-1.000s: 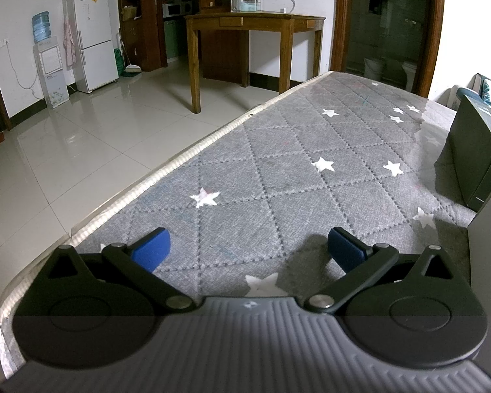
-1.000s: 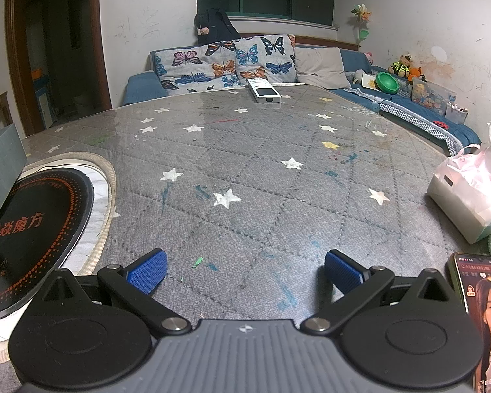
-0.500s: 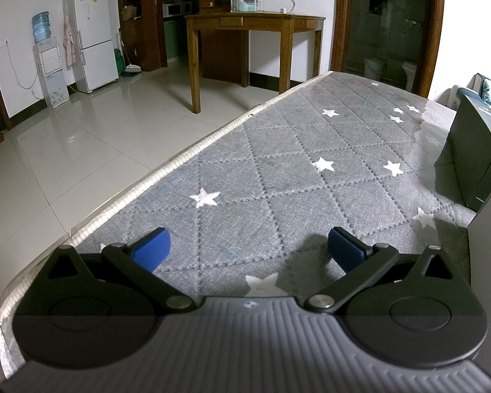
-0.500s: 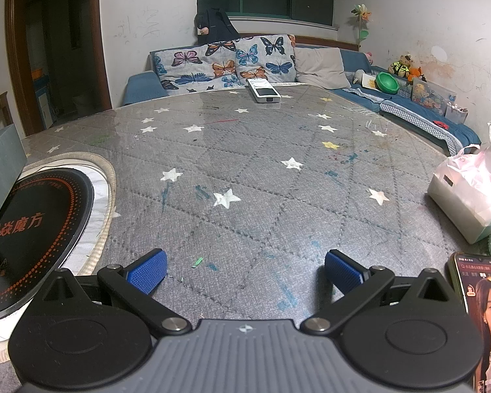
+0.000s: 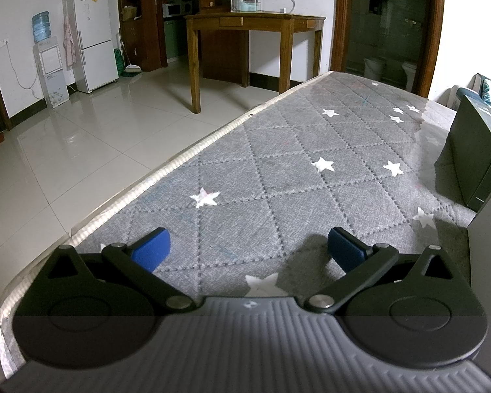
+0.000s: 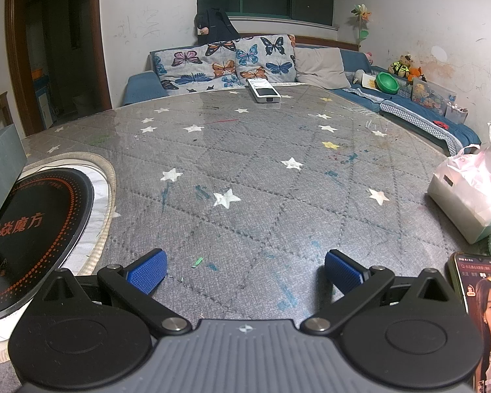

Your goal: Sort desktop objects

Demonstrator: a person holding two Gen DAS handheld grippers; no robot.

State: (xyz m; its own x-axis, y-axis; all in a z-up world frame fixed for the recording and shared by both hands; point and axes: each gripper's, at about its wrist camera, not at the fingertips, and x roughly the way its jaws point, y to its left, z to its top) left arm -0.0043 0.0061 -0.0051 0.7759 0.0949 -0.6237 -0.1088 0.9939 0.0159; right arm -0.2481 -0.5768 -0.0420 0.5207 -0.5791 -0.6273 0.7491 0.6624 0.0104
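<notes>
At the near edge of the tabletop point(image 6: 245, 170), both the left tongs point(image 5: 248, 245) and right tongs point(image 6: 245, 267) gape wide, empty. Sorting looks unstarted: phone point(image 6: 481, 308) by the right tongs, tissue pack point(image 6: 468, 196) at the right edge, remote point(image 6: 264, 90) at the far edge, dark box point(image 5: 474, 157) left.

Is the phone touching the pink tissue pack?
Apart. The right wrist view shows grey table cover and a bit of green knit between the phone and the tissue pack.
</notes>
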